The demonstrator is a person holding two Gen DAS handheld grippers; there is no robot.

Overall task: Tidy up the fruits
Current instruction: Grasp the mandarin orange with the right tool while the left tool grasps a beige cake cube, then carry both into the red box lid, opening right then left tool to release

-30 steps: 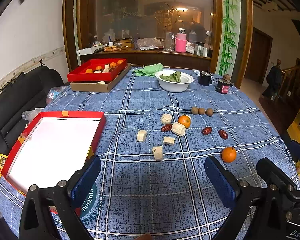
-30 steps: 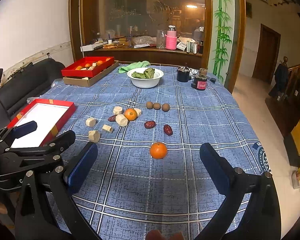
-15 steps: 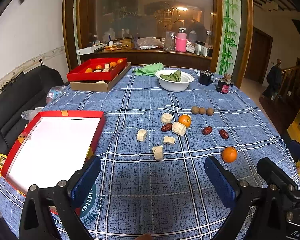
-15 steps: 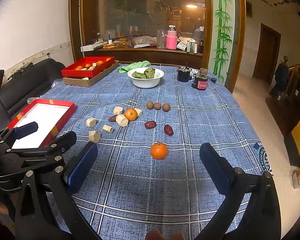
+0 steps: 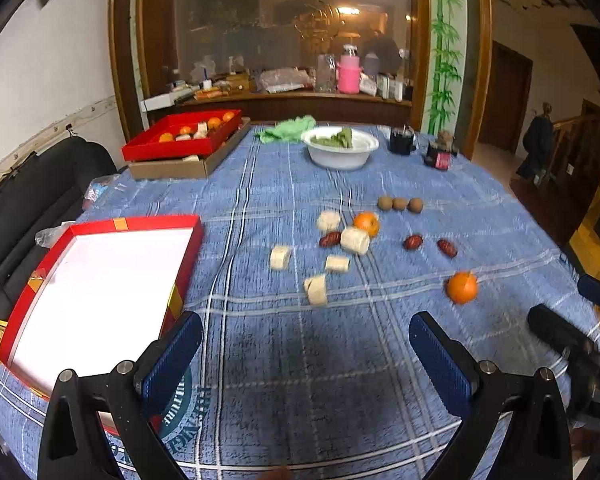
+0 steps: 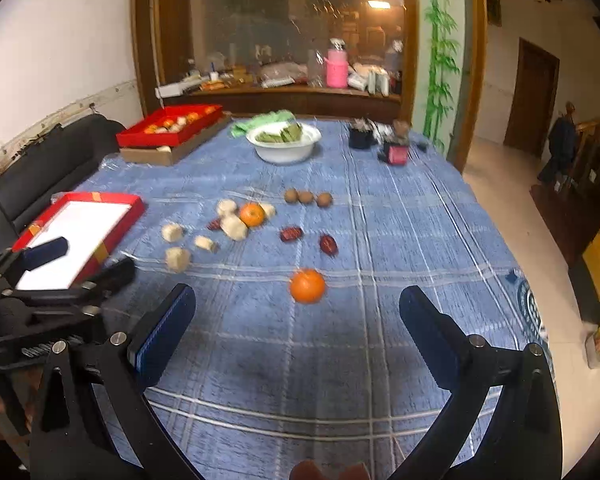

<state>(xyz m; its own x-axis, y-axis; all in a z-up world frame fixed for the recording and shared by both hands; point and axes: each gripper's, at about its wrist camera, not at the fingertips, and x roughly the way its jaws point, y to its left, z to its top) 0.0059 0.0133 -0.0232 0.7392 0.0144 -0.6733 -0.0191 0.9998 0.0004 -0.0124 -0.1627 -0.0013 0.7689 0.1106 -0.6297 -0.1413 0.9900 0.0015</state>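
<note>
Left gripper (image 5: 305, 354): jaws spread wide, holding nothing, hanging above bare cloth with the empty tray just to its left.
Right gripper (image 6: 298, 328): jaws spread wide, holding nothing, touching nothing; the near orange lies ahead, between the lines of its fingers.
Near orange (image 6: 307, 285): alone on the tablecloth (image 6: 400, 220), apart from the other fruit.
Far orange (image 6: 252, 214): in the cluster mid-table, touching pale chunks.
Pale chunks (image 5: 355, 240): several, scattered between the tray and the far orange.
Dates (image 6: 291, 234): three dark red ones, one against the cluster, two lying to its right.
Brown fruits (image 6: 306, 197): three in a row behind the cluster.
Empty tray (image 5: 112, 226): red rim, white inside, at the table's left edge.
Far tray (image 5: 168, 148): red, holds oranges and chunks, sits on a cardboard box.
Bowl (image 5: 340, 156): white, with greens, at the far end.
</note>
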